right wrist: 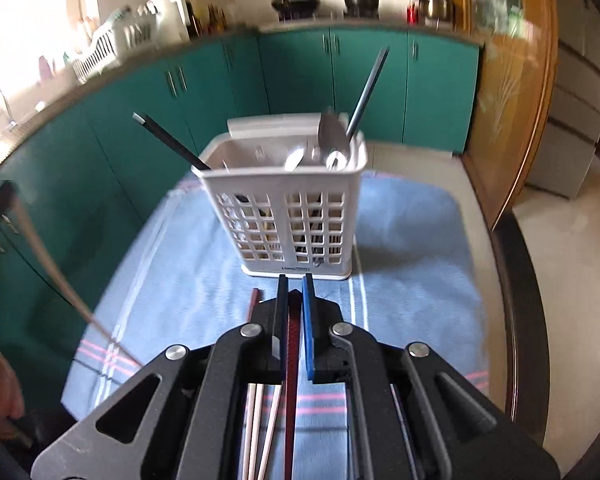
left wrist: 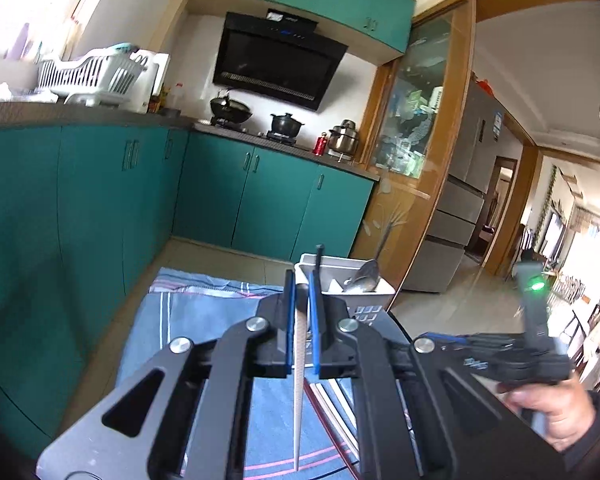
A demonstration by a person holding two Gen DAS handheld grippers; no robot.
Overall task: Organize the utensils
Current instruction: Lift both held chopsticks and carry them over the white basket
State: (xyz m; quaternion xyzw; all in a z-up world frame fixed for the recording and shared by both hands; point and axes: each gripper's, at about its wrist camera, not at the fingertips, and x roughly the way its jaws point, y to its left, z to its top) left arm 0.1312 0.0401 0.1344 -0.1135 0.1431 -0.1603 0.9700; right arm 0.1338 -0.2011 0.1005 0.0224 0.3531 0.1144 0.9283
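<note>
Teal kitchen cabinets are ringing a table spread with a blue striped towel. Left gripper is pinching a pale chopstick, raised above the towel. Right gripper is clamping down on a dark red chopstick, low over the towel, just in front of the white utensil basket, which is carrying spoons and 2 black chopsticks. Pale chopsticks are lying beneath the right gripper.
</note>
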